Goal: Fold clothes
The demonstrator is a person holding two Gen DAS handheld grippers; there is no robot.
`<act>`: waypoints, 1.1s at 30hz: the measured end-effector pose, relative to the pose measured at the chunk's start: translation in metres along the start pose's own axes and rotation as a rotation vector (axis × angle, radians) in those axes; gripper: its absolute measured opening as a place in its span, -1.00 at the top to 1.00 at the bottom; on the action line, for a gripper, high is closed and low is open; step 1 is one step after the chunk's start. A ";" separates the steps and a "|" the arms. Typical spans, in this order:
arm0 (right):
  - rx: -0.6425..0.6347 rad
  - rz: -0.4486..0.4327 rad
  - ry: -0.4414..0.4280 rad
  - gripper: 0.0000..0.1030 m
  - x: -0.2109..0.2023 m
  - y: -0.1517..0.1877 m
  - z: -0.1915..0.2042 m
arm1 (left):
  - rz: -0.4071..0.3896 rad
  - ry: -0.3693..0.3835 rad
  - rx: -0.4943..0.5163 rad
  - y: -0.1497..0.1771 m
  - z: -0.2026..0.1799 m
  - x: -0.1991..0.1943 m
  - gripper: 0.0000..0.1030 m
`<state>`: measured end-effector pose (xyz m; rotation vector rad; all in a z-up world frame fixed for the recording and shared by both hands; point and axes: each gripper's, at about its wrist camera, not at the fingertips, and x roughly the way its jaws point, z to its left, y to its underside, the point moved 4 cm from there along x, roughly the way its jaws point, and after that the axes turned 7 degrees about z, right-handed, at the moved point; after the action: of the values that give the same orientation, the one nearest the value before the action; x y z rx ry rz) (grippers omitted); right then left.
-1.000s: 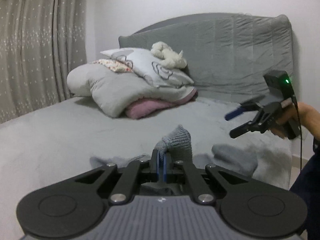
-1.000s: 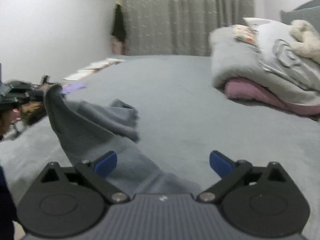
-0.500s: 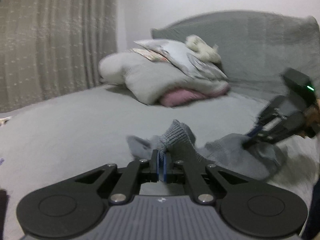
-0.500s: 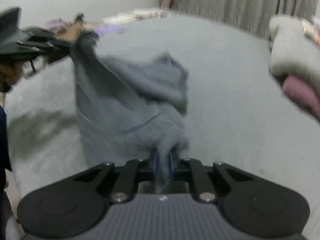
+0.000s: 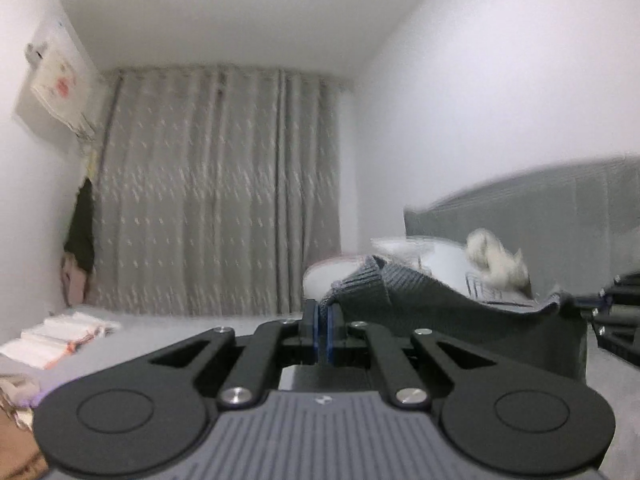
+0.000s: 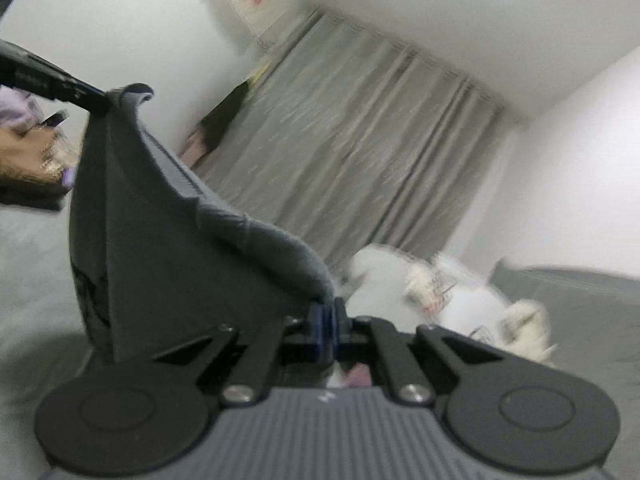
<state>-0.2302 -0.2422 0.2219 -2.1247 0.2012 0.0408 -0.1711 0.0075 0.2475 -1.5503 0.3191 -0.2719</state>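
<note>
A grey knitted garment (image 5: 448, 304) hangs in the air, stretched between both grippers. My left gripper (image 5: 322, 322) is shut on one ribbed edge of it, and the cloth runs off to the right to the other gripper (image 5: 600, 304) at the frame's edge. In the right wrist view my right gripper (image 6: 326, 320) is shut on the other corner of the garment (image 6: 168, 256). From there the cloth rises to the upper left, where the left gripper (image 6: 86, 98) pinches it. The garment's lower part is hidden behind the gripper bodies.
The grey bed (image 6: 28, 280) lies below. Pillows, a duvet and a white plush toy (image 5: 496, 266) are piled at the grey headboard (image 5: 560, 216). Grey curtains (image 5: 216, 200) cover the far wall. Folded pale items (image 5: 56, 338) lie at the left.
The right gripper went from open to shut on the garment's corner. Both grippers rose and swung, lifting the garment off the bed, and both views now face the curtains.
</note>
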 end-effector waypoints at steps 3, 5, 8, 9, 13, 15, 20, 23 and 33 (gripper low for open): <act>-0.004 -0.052 0.100 0.94 -0.018 -0.028 -0.009 | -0.114 -0.076 0.020 -0.038 0.007 -0.032 1.00; 0.017 -0.074 0.115 0.94 -0.027 -0.042 -0.015 | -0.152 -0.070 -0.001 -0.069 0.017 -0.052 1.00; 0.033 -0.091 0.110 0.94 -0.036 -0.065 -0.020 | 0.001 0.039 -0.011 -0.067 0.019 -0.046 1.00; 0.031 -0.085 0.099 0.94 -0.035 -0.068 -0.018 | 0.088 0.079 0.037 -0.049 0.012 -0.036 1.00; 0.028 -0.033 0.063 0.94 -0.025 -0.053 -0.008 | 0.375 0.204 0.054 0.049 -0.008 0.003 0.96; 0.043 0.004 0.056 0.94 -0.018 -0.041 -0.005 | 0.476 0.269 0.039 0.097 -0.023 0.018 0.89; 0.074 0.016 0.062 0.94 -0.017 -0.026 -0.013 | 0.578 0.341 0.124 0.162 -0.065 0.047 0.19; 0.142 0.004 0.065 0.94 -0.018 -0.010 -0.025 | 0.588 0.378 0.169 0.173 -0.083 0.066 -0.04; 0.210 -0.003 0.040 0.94 -0.030 0.042 -0.066 | 0.706 0.550 0.335 0.212 -0.128 0.128 -0.40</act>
<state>-0.2696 -0.3164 0.2249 -1.9178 0.2163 -0.0242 -0.1053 -0.1570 0.0324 -0.9324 1.1594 -0.1737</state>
